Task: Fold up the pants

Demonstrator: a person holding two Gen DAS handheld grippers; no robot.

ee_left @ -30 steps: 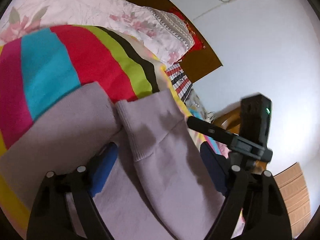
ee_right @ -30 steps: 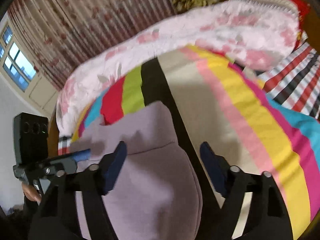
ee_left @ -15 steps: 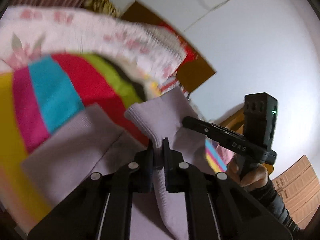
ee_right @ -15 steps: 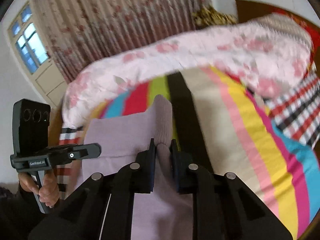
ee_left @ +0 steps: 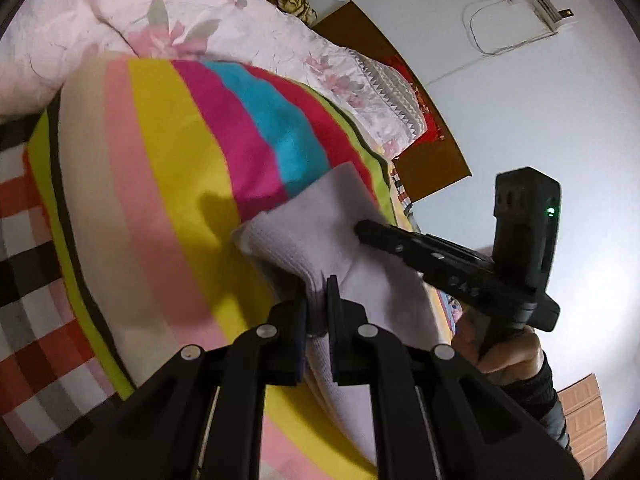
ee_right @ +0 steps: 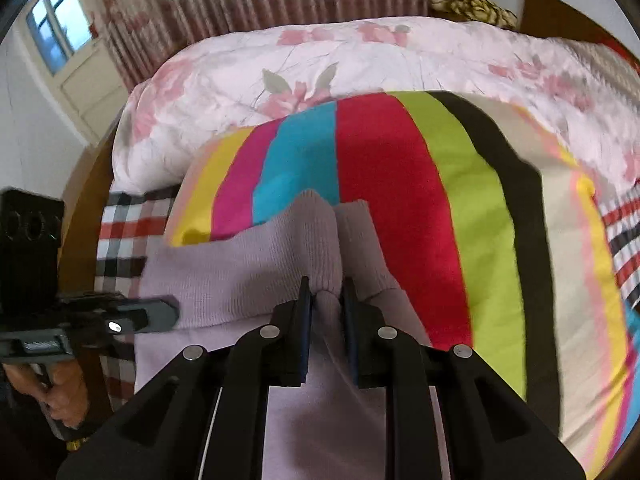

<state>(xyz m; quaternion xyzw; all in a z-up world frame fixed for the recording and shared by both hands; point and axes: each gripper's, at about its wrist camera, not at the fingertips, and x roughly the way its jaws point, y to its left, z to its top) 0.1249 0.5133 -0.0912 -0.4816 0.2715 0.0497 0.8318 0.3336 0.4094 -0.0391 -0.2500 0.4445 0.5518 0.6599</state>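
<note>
Mid-fold, with left gripper (ee_left: 318,300) and right gripper (ee_right: 325,300) each pinching the ribbed edge of the lilac pants (ee_right: 240,272) raised over the striped blanket (ee_right: 400,184); next, probably carrying both edges across evenly.

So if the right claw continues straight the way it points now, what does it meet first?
Probably the striped multicolour blanket beyond the lilac knitted pants that the right claw grips; depth is unclear.
</note>
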